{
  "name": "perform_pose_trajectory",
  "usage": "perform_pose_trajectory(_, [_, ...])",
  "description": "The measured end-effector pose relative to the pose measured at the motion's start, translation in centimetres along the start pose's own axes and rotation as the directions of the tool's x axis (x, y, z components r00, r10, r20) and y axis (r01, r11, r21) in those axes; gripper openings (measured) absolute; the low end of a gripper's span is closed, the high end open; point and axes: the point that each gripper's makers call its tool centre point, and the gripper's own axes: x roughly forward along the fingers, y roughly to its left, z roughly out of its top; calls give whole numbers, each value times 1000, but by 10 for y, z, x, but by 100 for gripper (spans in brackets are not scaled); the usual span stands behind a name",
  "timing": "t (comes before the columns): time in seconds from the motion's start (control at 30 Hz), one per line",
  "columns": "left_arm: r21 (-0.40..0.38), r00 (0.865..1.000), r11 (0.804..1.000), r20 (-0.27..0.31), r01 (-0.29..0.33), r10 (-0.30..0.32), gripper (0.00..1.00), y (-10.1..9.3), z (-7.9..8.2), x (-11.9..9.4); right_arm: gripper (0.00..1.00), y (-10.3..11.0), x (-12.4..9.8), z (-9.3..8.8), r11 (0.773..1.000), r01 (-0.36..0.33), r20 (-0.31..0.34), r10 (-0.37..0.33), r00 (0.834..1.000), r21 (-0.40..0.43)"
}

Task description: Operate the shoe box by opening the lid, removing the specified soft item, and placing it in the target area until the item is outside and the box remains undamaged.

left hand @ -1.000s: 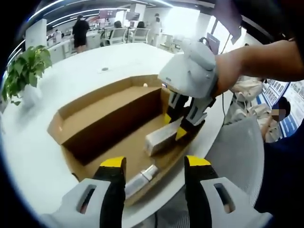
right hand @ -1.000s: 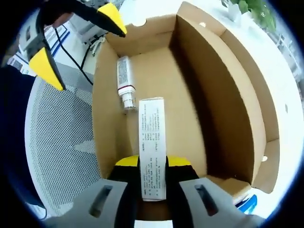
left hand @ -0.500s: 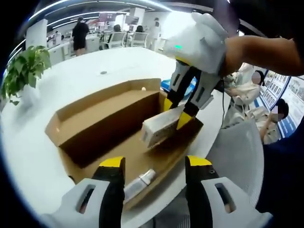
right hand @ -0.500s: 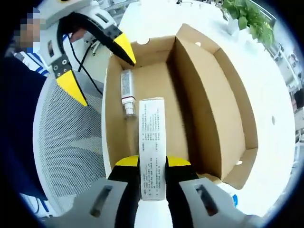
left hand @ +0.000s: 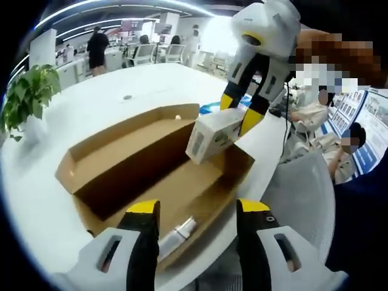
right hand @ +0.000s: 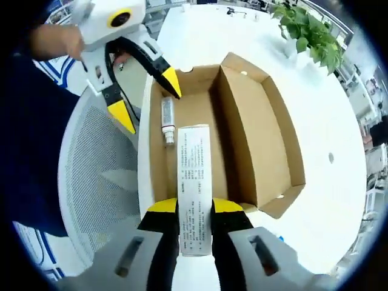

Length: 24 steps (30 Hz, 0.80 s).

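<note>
Your right hand-held gripper [right hand: 194, 209] grips the white carton [right hand: 194, 188] lengthwise above the shoe box [right hand: 242, 133]; left hand-held gripper [left hand: 197, 209] sits released, upper left.

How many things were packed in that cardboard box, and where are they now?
2. A white carton is held above the shoe box in the right claw; a small tube lies on the box floor. More may be hidden.
</note>
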Motion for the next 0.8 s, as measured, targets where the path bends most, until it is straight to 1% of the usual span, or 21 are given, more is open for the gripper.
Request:
perform_pose_trajectory(0.17, [33,1000,999,-1,23,-23,50,-11,11,7,16,-2,-19,-16,1000,12,-22,-12,1000,-7])
perform_pose_trajectory(0.33, [72,999,996,1,48,-48,50,-27,23,16,16,-1,-32,-41,1000,20,-51,-20,999,-4])
perform_pose_trajectory(0.37, [80,999,995,-7,53,-53,49,-31,25,19,16,0,-35,-47,1000,17,-57,-17,998,-5])
perform_pose_trajectory(0.43, [95,998,994,-21,63,-61,49,-38,29,25,16,-1,-40,-56,1000,23,-57,-23,998,4])
perform_pose_trajectory(0.63, [130,996,988,-30,83,-79,49,-58,46,39,16,-2,-53,-84,999,31,-51,-30,998,23])
perform_pose_trajectory(0.73, [147,996,985,-38,91,-86,49,-69,55,48,16,-6,-60,-104,999,35,-48,-34,998,31])
perform_pose_trajectory(0.77, [152,995,984,-43,92,-86,49,-72,57,51,16,-7,-61,-107,999,36,-48,-34,998,33])
perform_pose_trajectory(0.8, [163,995,982,-48,95,-88,49,-77,61,56,16,-8,-64,-115,999,33,-43,-31,999,43])
